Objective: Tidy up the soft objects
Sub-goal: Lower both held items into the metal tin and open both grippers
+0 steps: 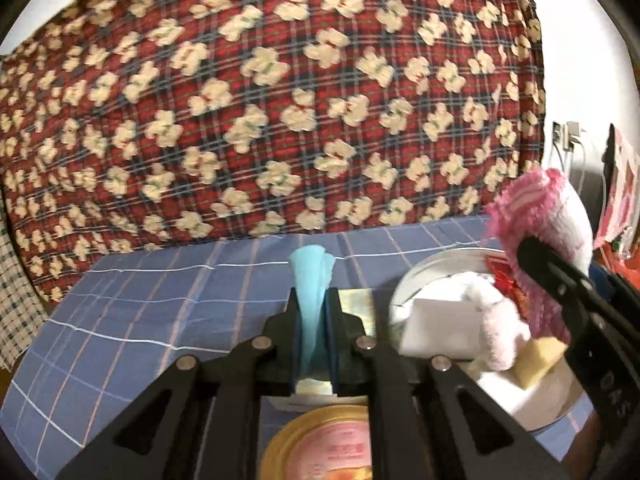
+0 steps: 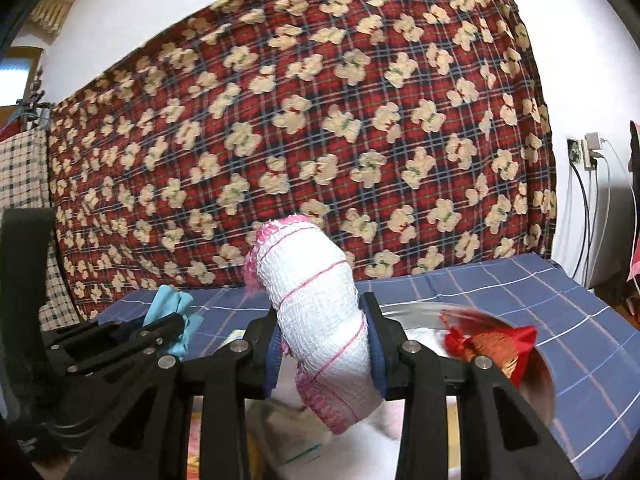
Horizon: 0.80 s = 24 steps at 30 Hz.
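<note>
Above the blue checked bedsheet (image 1: 140,300), the left gripper (image 1: 314,312) is clamped on a light blue cloth (image 1: 310,280), while the right gripper (image 2: 326,340) pinches a rolled white-and-pink mesh cloth (image 2: 312,280) over the metal bowl (image 1: 436,264) of soft items. Both pieces look lifted for sorting; next, each probably needs lowering to its place and releasing.

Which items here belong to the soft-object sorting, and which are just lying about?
In the job:
left gripper shut on blue cloth
right gripper shut on pink-and-white mesh cloth
metal bowl holding pink plush toy, yellow sponge

Lying about:
bear-print quilt
blue plaid sheet
gold-rimmed tin lid
</note>
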### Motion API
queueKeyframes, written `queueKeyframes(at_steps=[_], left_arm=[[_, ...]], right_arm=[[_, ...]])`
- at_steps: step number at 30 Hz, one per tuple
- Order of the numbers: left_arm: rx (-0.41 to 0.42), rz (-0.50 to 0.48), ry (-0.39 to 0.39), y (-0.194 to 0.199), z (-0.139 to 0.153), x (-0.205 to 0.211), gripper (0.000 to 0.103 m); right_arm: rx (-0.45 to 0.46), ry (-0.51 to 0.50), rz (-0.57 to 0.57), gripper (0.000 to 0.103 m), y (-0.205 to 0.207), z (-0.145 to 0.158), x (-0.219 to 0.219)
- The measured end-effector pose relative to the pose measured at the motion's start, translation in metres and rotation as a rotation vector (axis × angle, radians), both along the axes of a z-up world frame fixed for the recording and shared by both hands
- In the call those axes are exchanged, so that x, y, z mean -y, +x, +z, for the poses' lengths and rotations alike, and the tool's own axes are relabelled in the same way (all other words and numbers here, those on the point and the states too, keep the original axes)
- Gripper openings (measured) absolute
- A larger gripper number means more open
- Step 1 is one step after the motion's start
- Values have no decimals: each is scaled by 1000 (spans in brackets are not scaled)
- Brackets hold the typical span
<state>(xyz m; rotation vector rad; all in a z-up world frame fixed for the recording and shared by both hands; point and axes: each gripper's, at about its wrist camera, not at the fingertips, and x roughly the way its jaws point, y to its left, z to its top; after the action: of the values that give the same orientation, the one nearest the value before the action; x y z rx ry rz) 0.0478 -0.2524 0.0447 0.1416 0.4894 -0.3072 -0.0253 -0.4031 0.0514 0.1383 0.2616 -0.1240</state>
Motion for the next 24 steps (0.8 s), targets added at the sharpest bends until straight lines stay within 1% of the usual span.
queueKeyframes(at_steps=[6, 11, 14, 18, 24], left_arm=[[-96, -74, 27, 13, 2, 30, 9], [-128, -113, 70, 17, 0, 56, 9], [-133, -128, 99, 18, -2, 71, 9], [-150, -153, 113, 19, -6, 86, 9], [-171, -187, 141, 16, -15, 105, 9]], right_arm=[[-53, 4, -36, 39, 10, 13, 35], [-101, 5, -65, 39, 16, 21, 63], [-156, 8, -66, 39, 25, 16, 75], [-234, 26, -55, 39, 36, 3, 86], [-294, 41, -50, 39, 43, -12, 95]])
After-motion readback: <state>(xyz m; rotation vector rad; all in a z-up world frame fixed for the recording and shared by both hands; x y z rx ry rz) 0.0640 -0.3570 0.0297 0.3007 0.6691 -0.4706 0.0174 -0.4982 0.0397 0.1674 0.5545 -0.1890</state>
